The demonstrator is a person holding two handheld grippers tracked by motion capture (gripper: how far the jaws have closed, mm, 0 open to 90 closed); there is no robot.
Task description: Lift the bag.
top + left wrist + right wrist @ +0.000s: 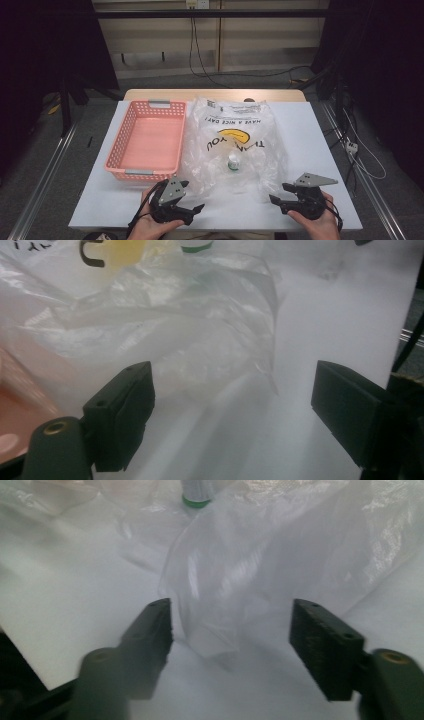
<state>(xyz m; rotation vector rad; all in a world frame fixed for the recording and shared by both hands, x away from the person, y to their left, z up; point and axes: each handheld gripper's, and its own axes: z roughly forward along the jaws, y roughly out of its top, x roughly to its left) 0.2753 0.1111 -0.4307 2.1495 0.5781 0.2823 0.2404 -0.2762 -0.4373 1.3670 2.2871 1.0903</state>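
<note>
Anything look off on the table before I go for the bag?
Nothing is spilled or broken. The plastic bag lies crumpled and flat beside the pink basket, its print upside down from the high view, with a small green-capped bottle inside. Both grippers, left and right, are open at its near edge.

The clear plastic bag [235,140], lying just right of the pink basket [148,140], carries dark print, upside down from here: "THANK YOU" around a yellow smile and "HAVE A NICE DAY!" beyond it.
</note>
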